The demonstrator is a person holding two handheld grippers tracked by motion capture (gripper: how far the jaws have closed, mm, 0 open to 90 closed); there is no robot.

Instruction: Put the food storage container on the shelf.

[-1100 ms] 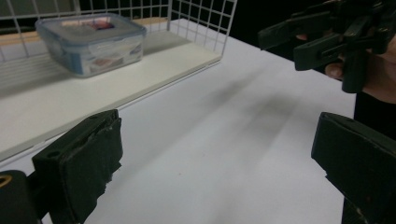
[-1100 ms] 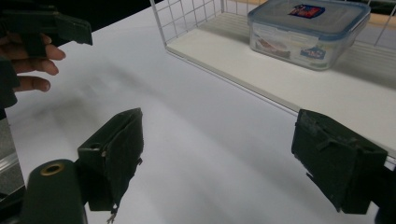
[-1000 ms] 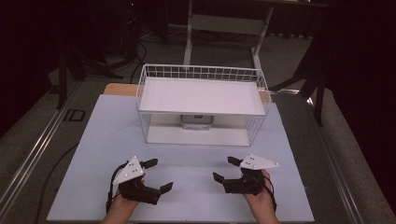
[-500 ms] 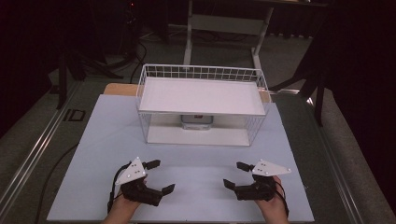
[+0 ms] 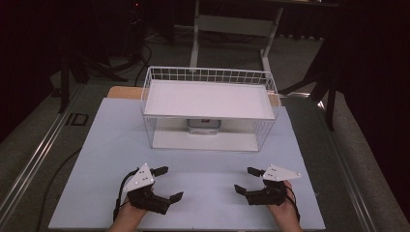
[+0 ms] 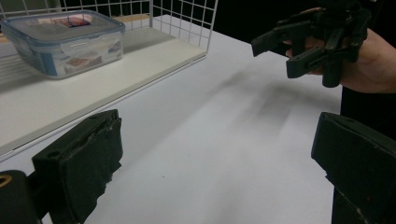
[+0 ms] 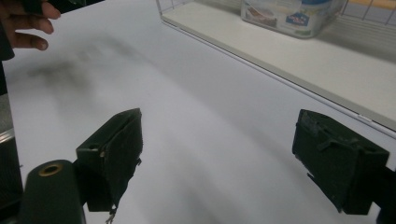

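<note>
The clear plastic food container point(image 6: 63, 42) sits on the lower shelf of the white wire rack point(image 5: 210, 77), toward the back and under the rack's upper white shelf point(image 5: 208, 99); from the high view it shows as a small box point(image 5: 204, 126) between the two shelf boards. It has a snap-on lid with a bluish rim and a printed label, and something dark and reddish shows through the lid, too small to tell what. It looks rigid and fairly light, with smooth, probably slippery walls, so a hold across the short sides just under the lid rim, or on the lid's side flaps, seems safer than pinching the flat top. Reaching it means going in low through the rack's open front, under the upper shelf. The left claw point(image 5: 164, 183) hovers near the front edge of the white counter point(image 5: 106, 145), jaws spread wide with nothing between them. The right claw point(image 5: 247, 180) is likewise wide open and empty, well apart from the left, both pointing roughly inward and well short of the rack.
</note>
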